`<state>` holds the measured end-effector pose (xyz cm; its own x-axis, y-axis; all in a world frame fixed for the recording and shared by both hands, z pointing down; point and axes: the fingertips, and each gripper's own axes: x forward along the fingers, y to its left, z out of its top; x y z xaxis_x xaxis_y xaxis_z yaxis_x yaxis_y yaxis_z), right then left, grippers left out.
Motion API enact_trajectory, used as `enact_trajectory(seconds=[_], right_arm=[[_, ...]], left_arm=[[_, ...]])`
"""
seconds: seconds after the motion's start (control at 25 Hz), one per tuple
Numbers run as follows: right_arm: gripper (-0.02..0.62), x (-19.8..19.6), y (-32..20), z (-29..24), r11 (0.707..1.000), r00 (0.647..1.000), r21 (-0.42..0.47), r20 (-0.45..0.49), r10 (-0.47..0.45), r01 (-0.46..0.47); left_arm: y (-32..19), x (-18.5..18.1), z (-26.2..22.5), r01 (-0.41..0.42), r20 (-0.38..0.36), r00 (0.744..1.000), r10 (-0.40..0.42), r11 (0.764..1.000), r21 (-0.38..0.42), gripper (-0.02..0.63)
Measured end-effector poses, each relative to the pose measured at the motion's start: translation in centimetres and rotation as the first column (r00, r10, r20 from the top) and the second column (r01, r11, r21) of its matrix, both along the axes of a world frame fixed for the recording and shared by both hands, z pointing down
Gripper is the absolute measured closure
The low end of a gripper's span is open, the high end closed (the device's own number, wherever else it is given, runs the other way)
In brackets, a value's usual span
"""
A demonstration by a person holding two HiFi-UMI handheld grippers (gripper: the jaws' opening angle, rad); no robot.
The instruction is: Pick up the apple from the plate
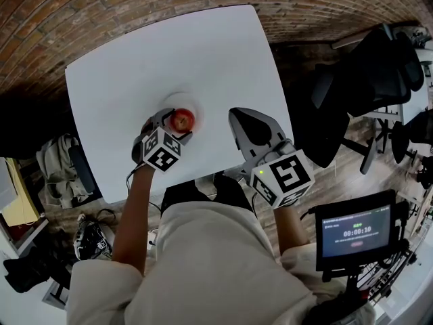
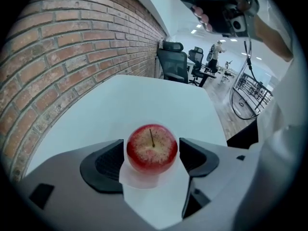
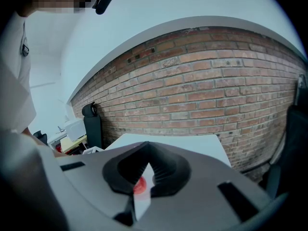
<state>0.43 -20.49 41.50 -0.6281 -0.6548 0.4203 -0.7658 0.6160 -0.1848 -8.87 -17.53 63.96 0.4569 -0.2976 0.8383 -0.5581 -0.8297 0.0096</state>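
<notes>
A red apple (image 1: 181,120) with its stem up sits on a small white plate (image 1: 184,100) near the middle of the white table (image 1: 135,66). My left gripper (image 1: 172,126) points steeply down at it and is open, with one pad on each side of the apple (image 2: 152,148). A thin gap shows at each pad (image 2: 107,163), and the plate (image 2: 137,181) shows under the fruit. My right gripper (image 1: 238,117) hovers shut to the right of the plate, over the table's right part. Through its narrow slit (image 3: 147,170) a bit of the red apple (image 3: 139,186) shows.
A brick wall (image 1: 135,5) runs behind the table. Black office chairs (image 1: 365,80) stand to the right, and a small screen (image 1: 355,232) on a stand is at the lower right. Bags and a helmet (image 1: 91,239) lie on the floor at the left.
</notes>
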Motion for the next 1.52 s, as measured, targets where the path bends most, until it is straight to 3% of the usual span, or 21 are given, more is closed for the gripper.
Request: enact_trajectory(seconds=[0.88,1.36,1.52], right_arm=[[0.595,-0.4,0.3,0.2,1.0,1.0,-0.007,0.013,-0.024,0.024],[0.595,-0.1,0.6,-0.1,1.0,0.999,-0.002,0.018,-0.027,0.027],[0.595,-0.4,0.8,-0.3,1.0,0.999,-0.001,0.021,-0.031,0.031]], left_arm=[[0.2,0.1,1.2,0.009,0.019,1.0,-0.009,1.0,-0.013,0.253],[0.1,0.0,1.2,0.063,0.021,0.998,-0.063,0.998,0.008,0.253],[0.0,-0.1,0.8,0.093,-0.018,0.996,-0.093,0.996,0.006,0.252]])
